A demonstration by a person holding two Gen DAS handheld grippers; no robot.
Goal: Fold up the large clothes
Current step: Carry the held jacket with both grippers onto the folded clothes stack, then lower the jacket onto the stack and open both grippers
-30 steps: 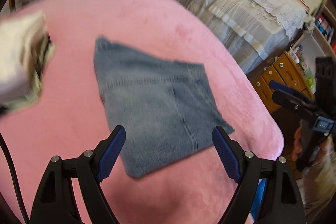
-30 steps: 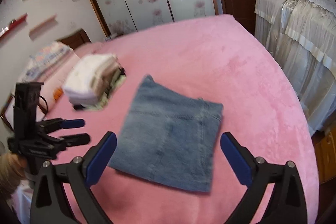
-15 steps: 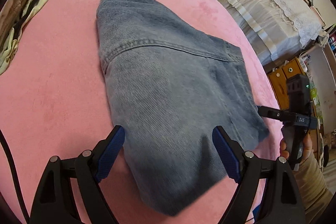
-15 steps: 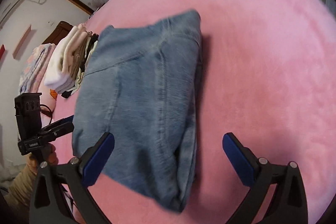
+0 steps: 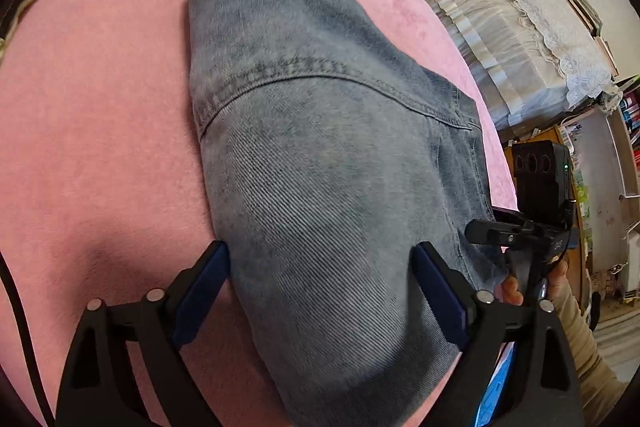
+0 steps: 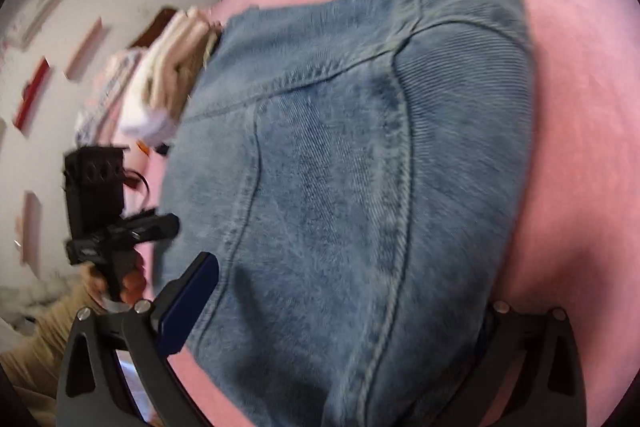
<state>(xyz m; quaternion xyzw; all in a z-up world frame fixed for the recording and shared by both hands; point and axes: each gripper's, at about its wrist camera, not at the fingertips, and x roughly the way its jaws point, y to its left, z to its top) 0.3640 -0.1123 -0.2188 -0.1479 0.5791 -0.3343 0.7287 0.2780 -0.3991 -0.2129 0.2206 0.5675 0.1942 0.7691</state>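
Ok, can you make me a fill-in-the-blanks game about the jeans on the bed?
1. The folded jeans are made of ____ denim.
2. They lie on a ____ blanket.
3. The left claw is ____, with the jeans between its pads.
4. Beside the jeans is a stack of folded ____.

Missing words: blue; pink; opening; clothes

No text, label, brand or number can be read in either view. The black device (image 5: 542,183) on the other gripper in the left wrist view carries small light marks near its lower edge, too small to make out. The coloured spines on the shelves (image 5: 630,123) at the far right are blurred beyond reading. The right wrist view is motion-blurred and shows no lettering.
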